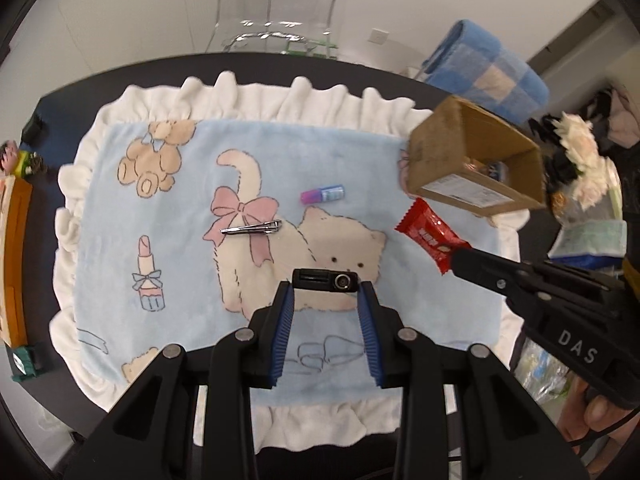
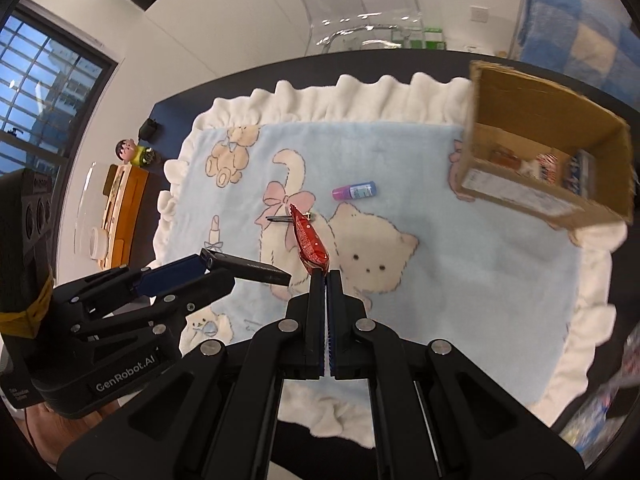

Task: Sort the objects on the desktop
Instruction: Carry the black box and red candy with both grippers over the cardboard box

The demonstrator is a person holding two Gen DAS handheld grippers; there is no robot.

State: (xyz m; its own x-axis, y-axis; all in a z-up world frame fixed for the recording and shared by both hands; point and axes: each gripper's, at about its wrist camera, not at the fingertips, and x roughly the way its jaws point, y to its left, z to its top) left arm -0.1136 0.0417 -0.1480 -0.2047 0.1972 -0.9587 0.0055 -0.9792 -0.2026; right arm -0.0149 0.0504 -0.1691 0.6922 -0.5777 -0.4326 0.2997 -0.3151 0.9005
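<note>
You carry a red snack packet point(image 2: 309, 238) pinched by one end in your right gripper point(image 2: 325, 276) above the blanket, while your left gripper point(image 1: 326, 298) clamps a small black camera-like device point(image 1: 325, 280). Held only by its crimped tail, the packet could slip out short of the cardboard box point(image 2: 548, 152). A nail clipper point(image 1: 251, 227) and small bottle point(image 1: 322, 194) lie on the frilled blue cartoon blanket point(image 1: 360, 152) covering a dark table point(image 1: 80, 92) in a white-walled room.

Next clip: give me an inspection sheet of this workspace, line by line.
Surface: blue cartoon blanket with white frill, on a dark table.
Job's things: nail clippers and small pink-capped bottle lie apart on the blanket; cardboard box at its far right corner holds items.
Clutter: figurine, wooden tray.
Grippers: left gripper grips a small black device; right gripper pinches a red snack packet.
Cables: nothing seen.
Surroundings: clear chair, window, checked blue cloth.
</note>
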